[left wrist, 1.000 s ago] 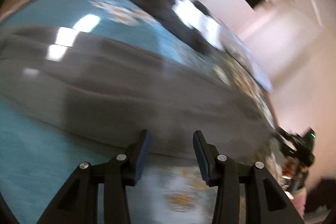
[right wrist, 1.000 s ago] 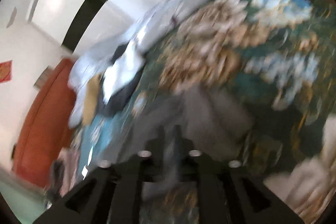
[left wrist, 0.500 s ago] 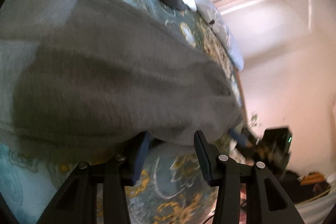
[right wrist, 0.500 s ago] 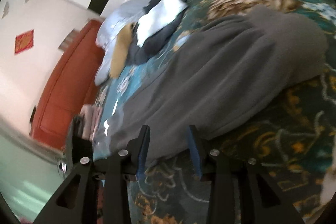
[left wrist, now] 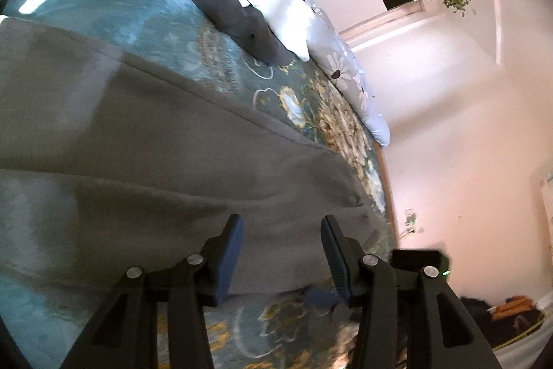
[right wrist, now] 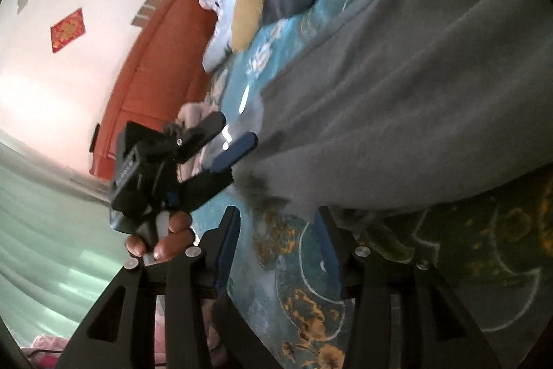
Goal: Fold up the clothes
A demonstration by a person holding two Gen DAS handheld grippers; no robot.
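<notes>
**Both grippers let go of the grey garment**

The grey garment (left wrist: 179, 161) lies flat on the floral bedspread (left wrist: 145, 6). The right gripper (right wrist: 276, 223), clamped on cloth 1 second ago, now gapes wide at its hem. The left gripper (left wrist: 280, 230) stays spread over the edge, empty.

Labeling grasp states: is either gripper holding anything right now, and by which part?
Nothing is held. Left gripper is open, fingers over the near edge of the grey fabric garment. Right gripper is open just short of that edge.
</notes>
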